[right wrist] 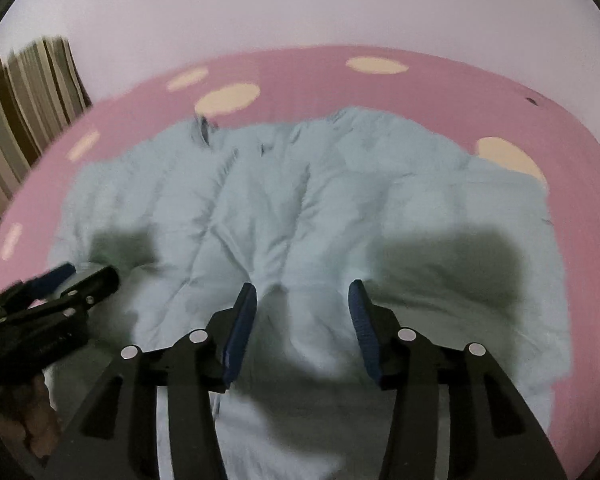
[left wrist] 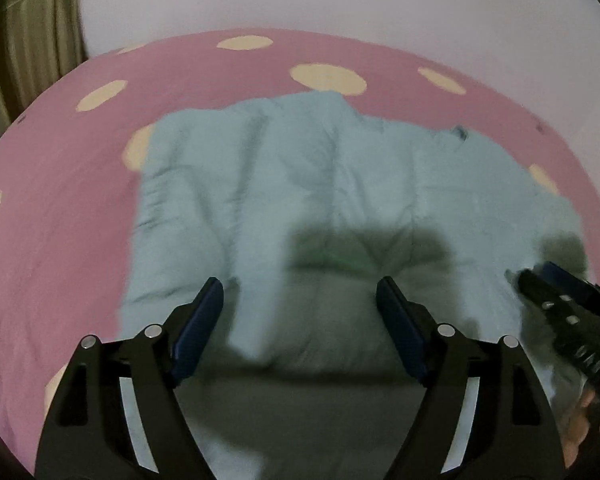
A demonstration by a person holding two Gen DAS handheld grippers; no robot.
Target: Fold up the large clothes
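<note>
Pale-blue quilted garment (left wrist: 320, 184) on pink dotted bedspread (left wrist: 60, 240) | beneath both my grippers | left gripper (left wrist: 300, 292) jaws apart, empty | right gripper (right wrist: 302, 294) jaws apart, a fabric ridge between, unpinched

The pale blue garment (left wrist: 324, 184) is soft matt cloth, puffy and creased, with stitched seams running along it. Under it lies a pink bedsheet (left wrist: 60, 240) of matt woven fabric printed with cream dots. The left gripper (left wrist: 300, 292) and right gripper (right wrist: 302, 296) are matt black plastic with shiny round metal pins and dark blue ribbed pads (right wrist: 242, 332). A striped cloth curtain (left wrist: 36, 40) hangs beside a smooth matt wall (right wrist: 300, 8).
</note>
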